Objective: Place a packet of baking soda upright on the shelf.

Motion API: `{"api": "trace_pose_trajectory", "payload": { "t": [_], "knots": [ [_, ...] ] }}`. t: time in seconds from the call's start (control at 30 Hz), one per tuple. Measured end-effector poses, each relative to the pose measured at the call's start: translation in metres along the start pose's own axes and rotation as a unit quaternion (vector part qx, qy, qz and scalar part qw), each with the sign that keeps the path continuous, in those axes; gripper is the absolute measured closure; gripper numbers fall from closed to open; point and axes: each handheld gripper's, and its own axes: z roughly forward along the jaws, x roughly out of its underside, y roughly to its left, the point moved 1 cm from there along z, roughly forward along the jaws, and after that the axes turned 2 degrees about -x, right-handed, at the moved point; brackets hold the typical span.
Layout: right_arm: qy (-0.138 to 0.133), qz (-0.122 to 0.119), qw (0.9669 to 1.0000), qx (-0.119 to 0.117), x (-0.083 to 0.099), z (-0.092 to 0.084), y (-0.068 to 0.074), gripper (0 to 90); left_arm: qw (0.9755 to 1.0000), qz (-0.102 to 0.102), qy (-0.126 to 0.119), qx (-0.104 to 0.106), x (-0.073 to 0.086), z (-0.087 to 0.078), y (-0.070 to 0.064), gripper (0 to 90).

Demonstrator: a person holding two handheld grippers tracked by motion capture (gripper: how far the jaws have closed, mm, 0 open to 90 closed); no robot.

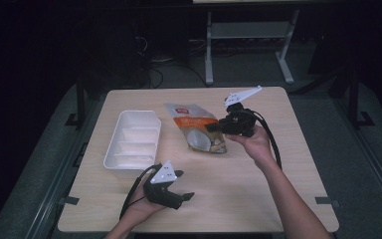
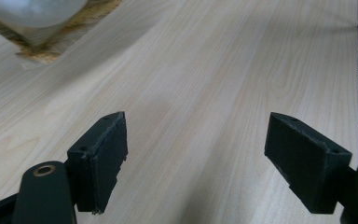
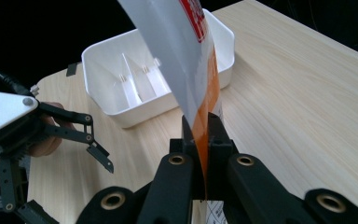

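An orange and white snack pouch (image 1: 195,128) lies in the middle of the wooden table (image 1: 278,164). My right gripper (image 1: 213,127) is shut on its right edge, and in the right gripper view the pouch (image 3: 182,56) rises steeply from between the closed jaws of the right gripper (image 3: 200,133). My left gripper (image 1: 184,185) is held open low over the table's front, with nothing between its fingers. In the left gripper view its jaws stand wide apart over bare wood, the left gripper (image 2: 196,140) facing a corner of the pouch (image 2: 37,28) at the top left.
A white tray with dividers (image 1: 132,139) sits left of the pouch, its compartments bare (image 3: 121,79). The left gripper (image 3: 70,186) and the hand holding it appear beside the tray in the right gripper view. Dark floor and table legs lie beyond the far edge.
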Motion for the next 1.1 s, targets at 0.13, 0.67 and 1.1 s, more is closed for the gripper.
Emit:
{"api": "trace_pose_trajectory", "payload": {
  "t": [0.13, 0.67, 1.1],
  "knots": [
    [0.002, -0.002, 1.0, -0.002, -0.007, 0.006, 0.0, 90.0, 1.0, -0.001, 0.0, 0.001, 0.0, 0.0, 0.0, 20.9],
    [-0.004, -0.015, 0.9997, -0.018, -0.032, 0.031, 0.001, 90.0, 1.0, -0.007, 0.001, 0.0, 0.004, -0.001, 0.005, 20.9],
    [-0.005, -0.027, 0.9992, -0.028, -0.055, 0.052, 0.005, 90.0, 1.0, -0.006, 0.002, 0.001, 0.005, -0.001, 0.007, 20.9]
  ]
}}
